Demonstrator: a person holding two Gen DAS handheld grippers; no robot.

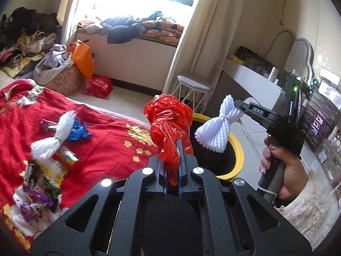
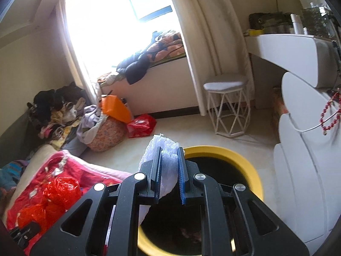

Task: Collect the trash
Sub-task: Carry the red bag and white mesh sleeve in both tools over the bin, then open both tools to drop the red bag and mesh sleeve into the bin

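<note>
My left gripper (image 1: 178, 147) is shut on a crumpled red plastic bag (image 1: 168, 123), held up beside the bed's edge. To its right, a hand holds my right gripper (image 1: 236, 104), shut on a white foam fruit net (image 1: 215, 130) above the yellow-rimmed black bin (image 1: 236, 149). In the right wrist view the net (image 2: 164, 151) sits pinched between the pads of the right gripper (image 2: 169, 155), over the bin's rim (image 2: 240, 157); the red bag (image 2: 57, 192) shows at lower left. On the red blanket (image 1: 102, 140) lie another foam net (image 1: 53, 134), a blue wrapper (image 1: 78, 130) and several snack wrappers (image 1: 38, 187).
A white wire-legged stool (image 1: 191, 87) stands beyond the bin, with a white dressing table (image 1: 255, 74) to its right. An orange bag (image 1: 83, 57), a red bag (image 1: 98, 85) and a full laundry basket (image 1: 61, 76) crowd the floor by the window seat.
</note>
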